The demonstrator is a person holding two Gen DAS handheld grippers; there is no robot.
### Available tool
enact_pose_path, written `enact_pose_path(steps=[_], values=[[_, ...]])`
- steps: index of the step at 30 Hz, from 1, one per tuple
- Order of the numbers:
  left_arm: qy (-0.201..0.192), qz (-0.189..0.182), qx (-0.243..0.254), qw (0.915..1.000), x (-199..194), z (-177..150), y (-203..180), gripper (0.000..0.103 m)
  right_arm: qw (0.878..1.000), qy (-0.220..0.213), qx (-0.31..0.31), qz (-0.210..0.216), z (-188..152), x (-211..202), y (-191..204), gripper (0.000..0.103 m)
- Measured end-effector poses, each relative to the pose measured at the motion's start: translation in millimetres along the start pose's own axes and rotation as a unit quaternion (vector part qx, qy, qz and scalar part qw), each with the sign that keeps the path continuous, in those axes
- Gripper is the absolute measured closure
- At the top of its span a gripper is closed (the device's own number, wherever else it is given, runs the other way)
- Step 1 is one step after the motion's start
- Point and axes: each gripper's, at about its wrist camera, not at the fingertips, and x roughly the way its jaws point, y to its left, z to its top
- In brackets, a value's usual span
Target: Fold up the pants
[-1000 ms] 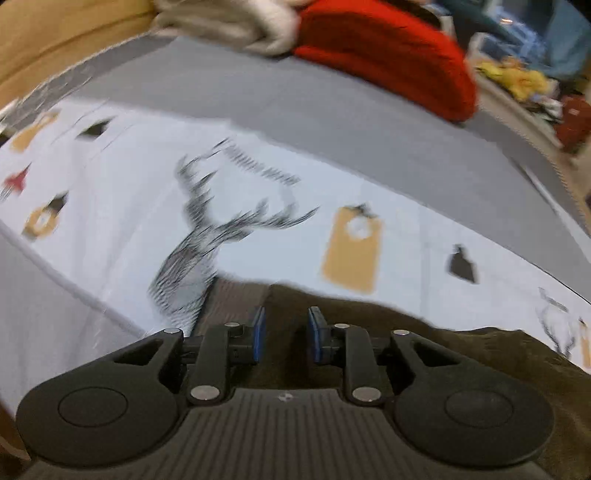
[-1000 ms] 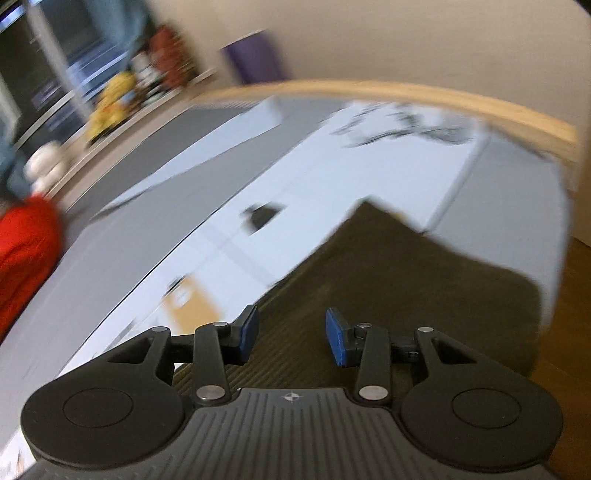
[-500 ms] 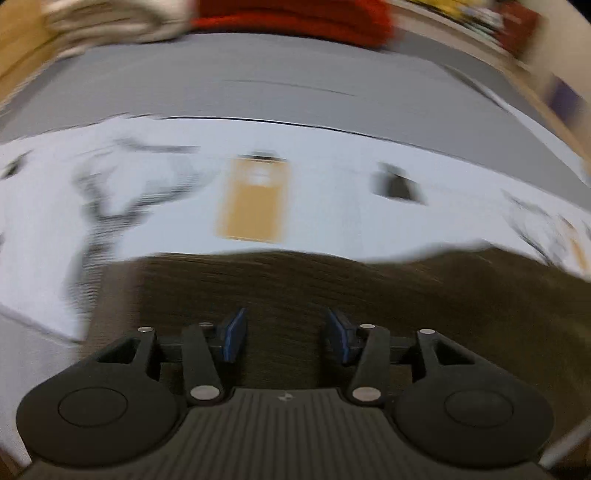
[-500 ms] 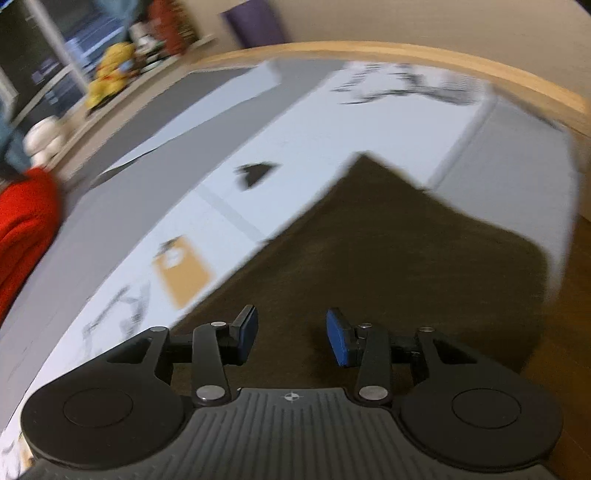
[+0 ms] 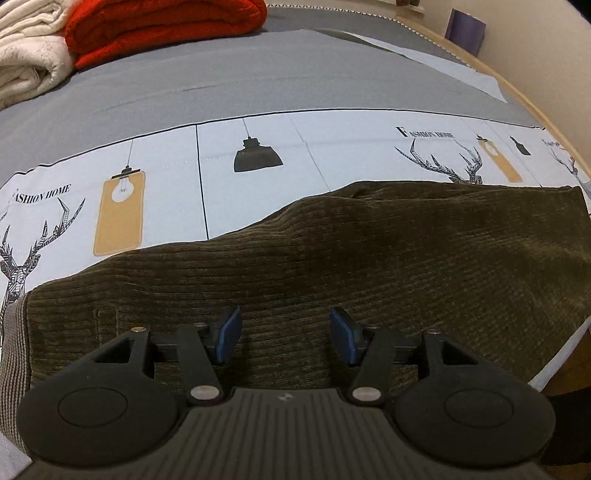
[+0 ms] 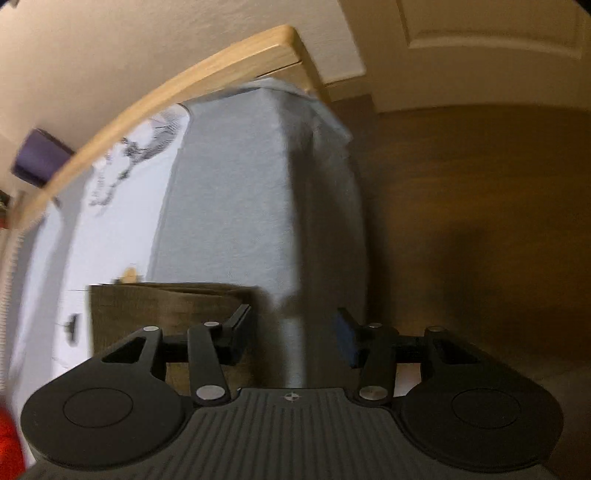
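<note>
Dark olive corduroy pants lie flat across the printed bedsheet, waistband at the left edge. My left gripper is open and empty, hovering over the near part of the pants. In the right wrist view only one end of the pants shows at lower left. My right gripper is open and empty, over the bed's corner beside that end.
A folded red blanket and a white blanket lie at the far side of the grey bedspread. A wooden bed frame edges the mattress. Brown floor lies to the right.
My left gripper has opened wider and swung right along the pants. My right gripper has swung right, off the pants, toward the bed's corner and floor.
</note>
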Motion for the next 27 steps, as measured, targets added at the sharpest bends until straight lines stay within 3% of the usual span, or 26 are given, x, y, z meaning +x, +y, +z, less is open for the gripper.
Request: enact_pose_path(steps=[5,14,18,19,20,27], values=[[0.006,0.000,0.003,1.0000,1,-3,2,0.043,0.997,0.063,0.002,0.035,-11,21,6,0.051],[0.009,0.001,-0.001,1.0000,0,-5,9,0.043,0.999,0.048,-0.004,0.013,-15,34,21,0.050],[0.007,-0.001,0.000,1.0000,0,-3,8,0.043,0.999,0.031,-0.025,-0.004,-17,31,28,0.065],[0.006,-0.001,0.000,1.0000,-1,-3,8,0.043,0.999,0.025,-0.024,-0.002,-18,28,28,0.073],[0.005,-0.002,-0.001,1.0000,-1,-3,9,0.043,1.000,0.017,-0.025,0.003,-19,24,29,0.089],[-0.003,-0.005,-0.008,1.0000,-9,-3,12,0.043,0.992,-0.054,-0.096,0.059,-39,-28,68,0.089]])
